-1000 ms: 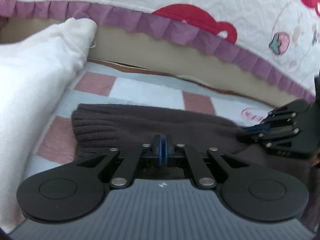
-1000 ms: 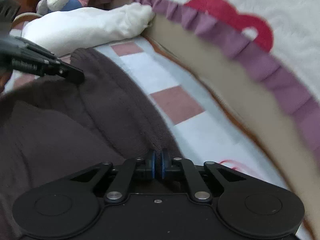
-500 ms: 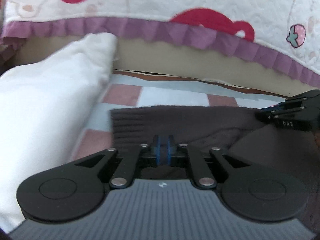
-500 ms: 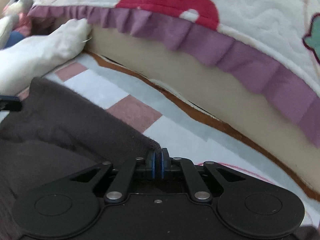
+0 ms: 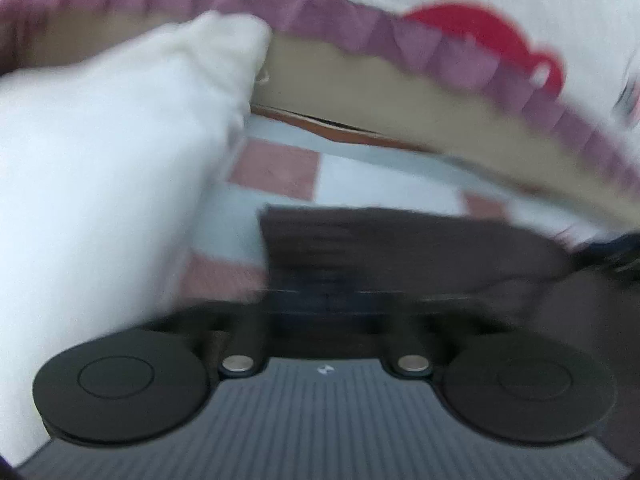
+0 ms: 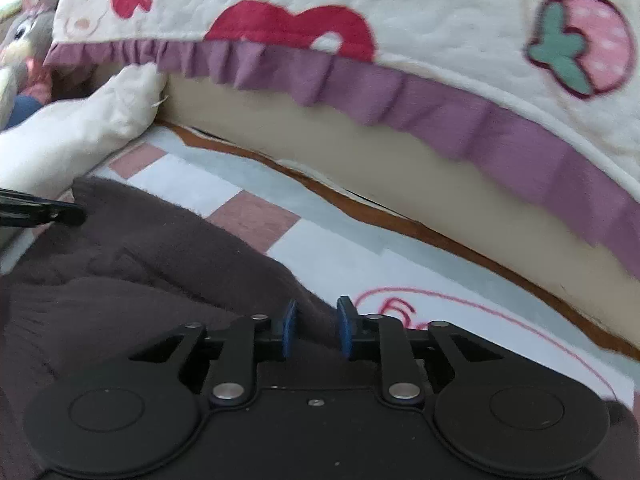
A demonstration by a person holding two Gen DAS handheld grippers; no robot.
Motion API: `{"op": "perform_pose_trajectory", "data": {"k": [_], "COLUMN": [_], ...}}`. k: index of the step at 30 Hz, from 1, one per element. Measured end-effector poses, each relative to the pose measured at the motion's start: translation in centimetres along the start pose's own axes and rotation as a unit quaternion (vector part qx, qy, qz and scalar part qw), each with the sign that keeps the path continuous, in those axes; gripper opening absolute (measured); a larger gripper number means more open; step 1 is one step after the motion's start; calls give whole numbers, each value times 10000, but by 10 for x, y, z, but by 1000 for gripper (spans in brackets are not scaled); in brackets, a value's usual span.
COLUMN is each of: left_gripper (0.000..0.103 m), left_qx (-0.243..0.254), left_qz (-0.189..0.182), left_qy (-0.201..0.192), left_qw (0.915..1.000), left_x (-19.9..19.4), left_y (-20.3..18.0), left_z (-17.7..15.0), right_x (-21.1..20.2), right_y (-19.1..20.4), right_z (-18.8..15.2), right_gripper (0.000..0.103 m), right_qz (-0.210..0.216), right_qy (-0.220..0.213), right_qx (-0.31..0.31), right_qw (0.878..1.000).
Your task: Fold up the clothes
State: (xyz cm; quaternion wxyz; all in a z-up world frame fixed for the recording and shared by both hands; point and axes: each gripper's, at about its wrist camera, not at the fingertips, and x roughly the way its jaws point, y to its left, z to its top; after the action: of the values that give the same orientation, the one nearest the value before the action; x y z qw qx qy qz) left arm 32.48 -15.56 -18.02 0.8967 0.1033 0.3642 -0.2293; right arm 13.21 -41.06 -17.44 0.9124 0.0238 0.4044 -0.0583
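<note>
A: In the left wrist view, where does the brown knit garment (image 5: 400,240) lie?

B: On the checked sheet (image 5: 360,176), its ribbed edge just right of the white pillow (image 5: 100,168), below the quilt's purple frill (image 5: 440,52). The left gripper (image 5: 324,300) sits at the garment's near edge, but blur smears the jaws; I cannot tell whether they are parted or holding cloth.

A: And the right wrist view?

B: The garment spreads left of the right gripper (image 6: 316,328), in bunched folds. The blue pads (image 6: 289,328) stand apart with a hump of knit rising between them, not pinched.

A: How should this step be handled?

B: My judgement: whichever stage of folding this is, keep both edges level and flatten the bunching so the fold lies even, well short of the pillow.
</note>
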Motion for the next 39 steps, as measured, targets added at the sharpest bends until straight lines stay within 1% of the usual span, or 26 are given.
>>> {"op": "perform_pose_trajectory", "data": {"k": [1, 2, 3, 4, 6, 7, 8, 10, 12, 15, 16, 18, 19, 20, 21, 23, 27, 29, 31, 32, 33, 34, 35, 37, 38, 39], "left_gripper": [1, 1, 2, 1, 15, 39, 49, 49, 49, 50, 49, 55, 58, 59, 59, 59, 60, 67, 67, 59, 43, 9, 10, 10, 9, 9], "left_qx": [479, 823, 890, 719, 314, 92, -186, -849, -1448, -2199, -2403, -2795, -2941, -3073, -3199, -3537, -4214, -4365, -4390, -4254, -4102, -3953, -3802, -3384, -3030, -2608], "left_qz": [398, 712, 898, 1008, 1034, 942, 854, 644, 330, 73, 23, -67, -160, -267, -365, -556, -1209, -1230, -1035, -874, -712, -554, -396, 89, 381, 655], "left_qy": [-90, -286, -463, -577, -584, -462, -350, -145, 135, 566, 544, 433, 463, 515, 575, 768, 938, 977, 1095, 1096, 1007, 898, 789, 37, -341, -499], "left_qw": [9980, 9936, 9909, 9906, 9924, 9944, 9956, 9942, 9888, 9739, 9692, 9591, 9545, 9498, 9450, 9306, 8939, 8859, 8857, 8941, 9036, 9125, 9207, 9410, 9516, 9619], "left_x": [-2, -8, -14, -21, -35, -43, -55, -88, -120, -160, -174, -202, -210, -217, -220, -221, -212, -200, -184, -178, -178, -179, -181, -210, -226, -236], "left_y": [-11, -20, -23, -21, -12, -5, 5, 25, 37, 43, 42, 39, 37, 35, 33, 33, 29, 25, 17, 12, 8, 5, 1, -2, -6, -12], "left_z": [8, 16, 24, 30, 34, 34, 30, 8, -21, -67, -81, -108, -119, -130, -139, -156, -177, -176, -175, -172, -169, -166, -164, -152, -146, -142], "right_x": [-8, -16, -28, -40, -64, -73, -81, -95, -110, -116, -117, -120, -121, -122, -123, -125, -124, -122, -119, -117, -115, -113, -112, -112, -112, -112], "right_y": [-1, -1, -1, 0, 2, 7, 14, 28, 42, 63, 67, 73, 76, 79, 82, 88, 108, 110, 110, 109, 108, 107, 105, 102, 102, 102], "right_z": [-1, -2, -4, -6, -10, -16, -23, -38, -52, -80, -87, -98, -104, -110, -116, -127, -133, -134, -138, -141, -143, -145, -147, -148, -148, -148], "right_gripper": [29, 29, 29, 29, 32, 37, 40, 41, 41, 41, 41, 41, 41, 41, 41, 41, 42, 42, 42, 42, 42, 42, 42, 42, 42, 42], "right_qz": [-38, -32, 75, 223, 520, 648, 765, 999, 1233, 1440, 1490, 1577, 1619, 1662, 1705, 1789, 1698, 1728, 1709, 1692, 1668, 1664, 1672, 1715, 1734, 1734], "right_qy": [-9, -32, -77, -131, -240, -266, -278, -302, -325, 54, 150, 293, 365, 436, 508, 650, 669, 719, 777, 797, 821, 830, 831, 822, 829, 845], "right_qx": [18, 65, 200, 373, 719, 792, 814, 859, 902, 771, 790, 901, 957, 1012, 1068, 1178, 938, 957, 1011, 1028, 1061, 1115, 1176, 1275, 1296, 1276], "right_qw": [10000, 10000, 9997, 9990, 9958, 9944, 9933, 9908, 9877, 9865, 9856, 9829, 9815, 9799, 9782, 9746, 9787, 9777, 9770, 9770, 9768, 9762, 9753, 9734, 9728, 9729]}}
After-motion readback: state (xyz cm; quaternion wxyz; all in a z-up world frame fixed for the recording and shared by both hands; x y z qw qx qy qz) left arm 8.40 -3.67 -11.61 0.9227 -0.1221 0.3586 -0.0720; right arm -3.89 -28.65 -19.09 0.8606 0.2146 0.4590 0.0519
